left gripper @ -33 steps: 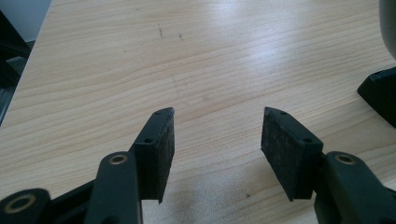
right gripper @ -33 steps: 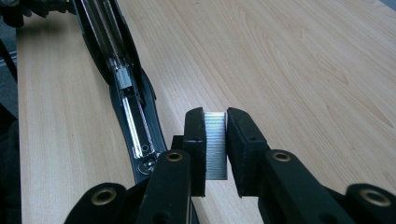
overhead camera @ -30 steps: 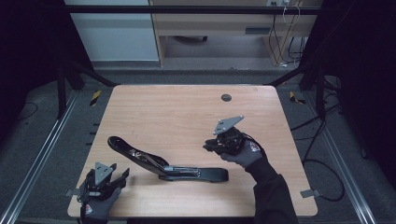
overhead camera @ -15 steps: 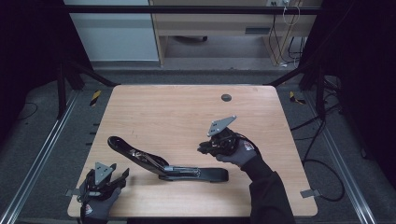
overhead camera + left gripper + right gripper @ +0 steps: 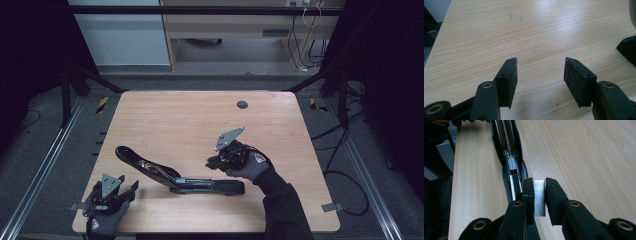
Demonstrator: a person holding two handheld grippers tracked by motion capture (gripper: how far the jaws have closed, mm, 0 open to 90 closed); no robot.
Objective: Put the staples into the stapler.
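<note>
The right claw [image 5: 539, 195] hovers over the opened stapler [image 5: 190, 182] pinching a staple strip [image 5: 539, 197]; left claw [image 5: 540, 75] rests spread.

**Open stapler bars the near middle**

The far half of the desk [image 5: 200, 115] lies bare for you. The opened stapler [image 5: 175, 176] stretches between your left gripper [image 5: 112, 192] and right gripper [image 5: 220, 161]; pass beyond it.
</note>
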